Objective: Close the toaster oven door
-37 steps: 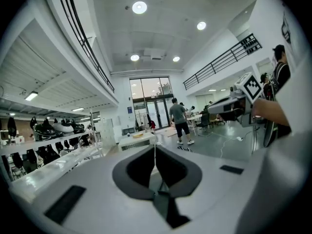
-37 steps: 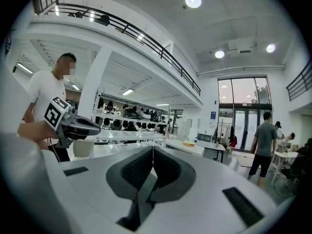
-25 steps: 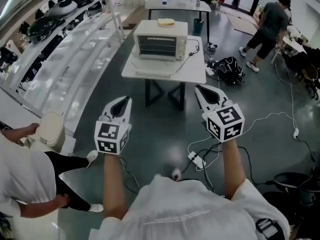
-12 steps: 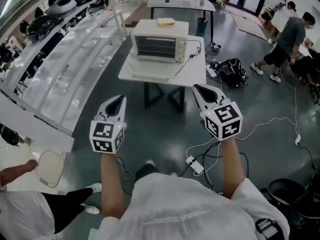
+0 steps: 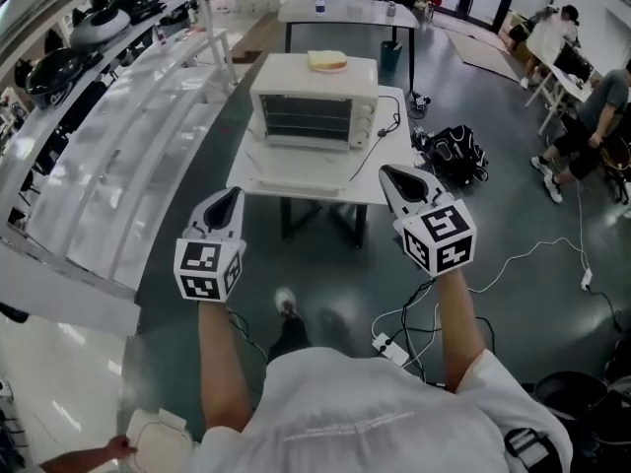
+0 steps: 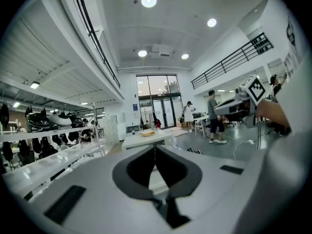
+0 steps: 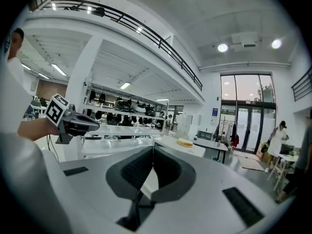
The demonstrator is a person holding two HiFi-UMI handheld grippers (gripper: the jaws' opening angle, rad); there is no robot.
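Toaster oven (image 5: pixel 314 99) set on the table (image 5: pixel 380 180), door (image 5: pixel 294 162) let down.

A pale, boxy toaster oven is seen standing upright near the middle of a white table, its front turned toward the camera. Its cavity is exposed, with wire racks (image 5: pixel 306 118) visible inside, and knobs (image 5: pixel 363 122) are stacked at the front's right. The door appears folded forward, lying flat just in front.

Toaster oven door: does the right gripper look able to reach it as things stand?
Probably not yet. The right gripper, fingers shut, hangs short of the table, with the lowered toaster oven door farther back. Nothing blocks the path, so stepping closer should do.
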